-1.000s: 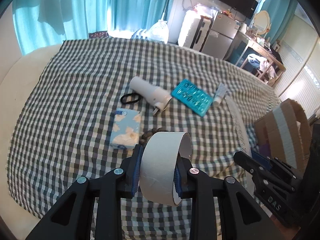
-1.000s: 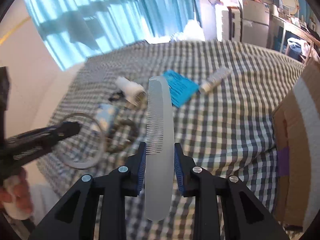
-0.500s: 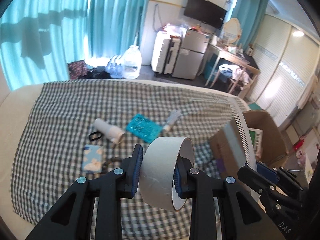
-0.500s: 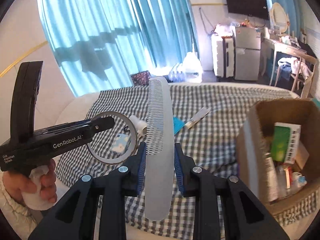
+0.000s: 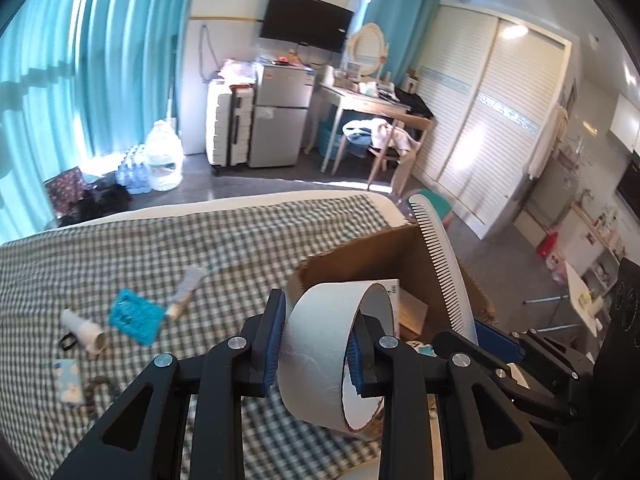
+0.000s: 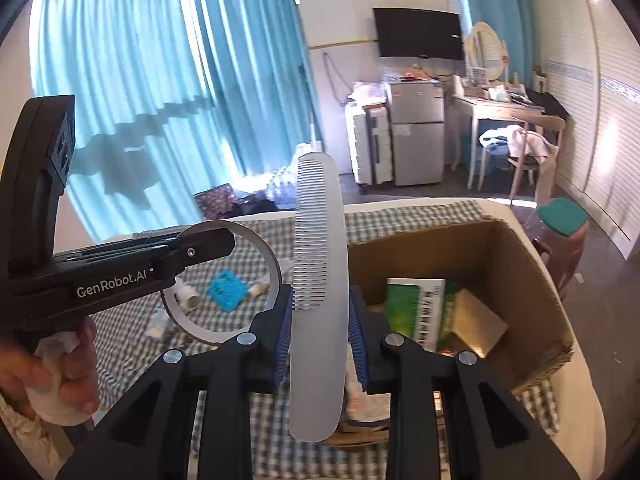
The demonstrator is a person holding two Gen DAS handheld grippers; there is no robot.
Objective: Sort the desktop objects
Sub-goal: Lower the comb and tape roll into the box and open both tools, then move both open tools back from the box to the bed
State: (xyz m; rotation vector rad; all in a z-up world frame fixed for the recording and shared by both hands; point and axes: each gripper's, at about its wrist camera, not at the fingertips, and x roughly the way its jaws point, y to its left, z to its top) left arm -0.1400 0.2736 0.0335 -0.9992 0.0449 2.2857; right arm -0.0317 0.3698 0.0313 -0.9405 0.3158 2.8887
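Closest to me, the left gripper (image 5: 316,346) is pinching a roll of tape (image 5: 326,354) across its width, blue pads flat against the roll's two edges, and the right gripper (image 6: 320,336) is clamped on a pale comb (image 6: 318,300) that stands upright between its jaws. Both have swung round in the last second: a moment ago they hung over the middle of the checked cloth (image 5: 132,256), and now they sit just at the near side of the cardboard box (image 6: 516,264), so I'd say the carry is nearly done and only the drop into the box is left for these two. "GenRobot.AI" reads in white along the left tool's side. Inside the box lies a green-and-white carton (image 6: 416,308) with print too small to read, beside a tan packet. Farther back on the cloth, still to be sorted, are a teal blister pack (image 5: 136,316), a small tube (image 5: 186,292), a white cylinder (image 5: 82,328) and a patterned tissue pack (image 5: 68,380). Beyond them are turquoise curtains and a wall television.
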